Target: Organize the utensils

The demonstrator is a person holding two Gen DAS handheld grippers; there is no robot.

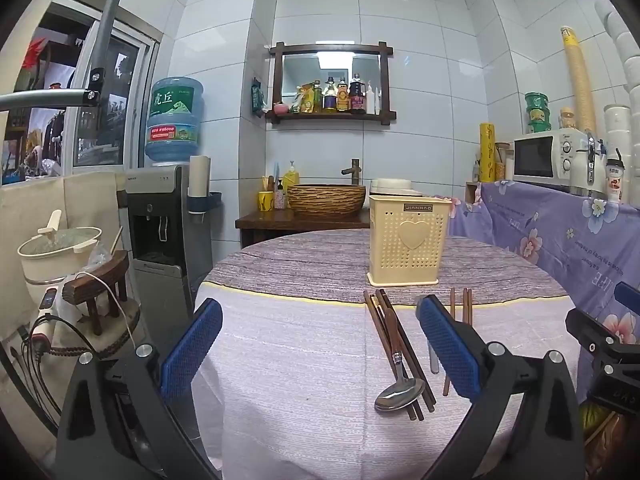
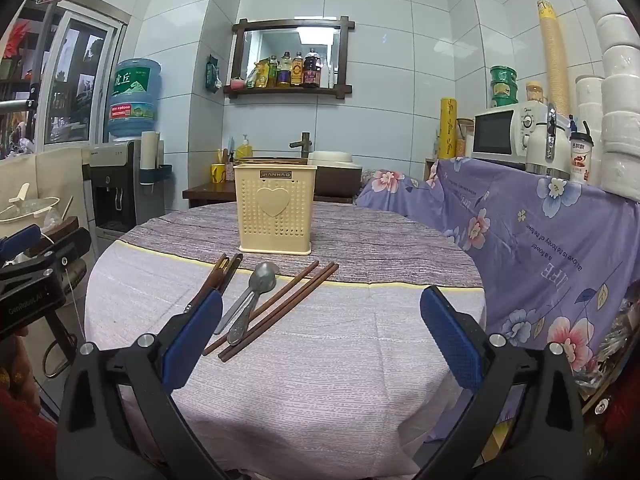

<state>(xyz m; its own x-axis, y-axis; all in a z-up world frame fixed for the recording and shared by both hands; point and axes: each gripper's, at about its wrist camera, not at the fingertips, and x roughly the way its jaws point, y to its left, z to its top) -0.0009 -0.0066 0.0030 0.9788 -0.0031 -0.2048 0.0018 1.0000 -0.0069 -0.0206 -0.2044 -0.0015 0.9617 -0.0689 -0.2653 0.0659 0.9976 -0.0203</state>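
A cream perforated utensil holder [image 1: 408, 240] with a heart on its front stands upright on the round table; it also shows in the right wrist view [image 2: 275, 210]. In front of it lie a metal spoon with a wooden handle [image 1: 400, 390] across brown chopsticks [image 1: 394, 332], and a second chopstick pair [image 1: 466, 306]. The right wrist view shows a metal spoon [image 2: 262, 278], a chopstick pair [image 2: 280, 308] and dark chopsticks [image 2: 226, 272]. My left gripper [image 1: 318, 336] is open and empty above the table. My right gripper [image 2: 320, 328] is open and empty, right of the utensils.
The round table [image 1: 300, 380] has a pale lilac cloth. A floral-draped counter [image 2: 540, 248] with a microwave [image 2: 508, 132] stands on the right. A water dispenser [image 1: 160, 236] and a stool with a pot [image 1: 60, 252] stand on the left. A basin [image 1: 326, 198] is behind.
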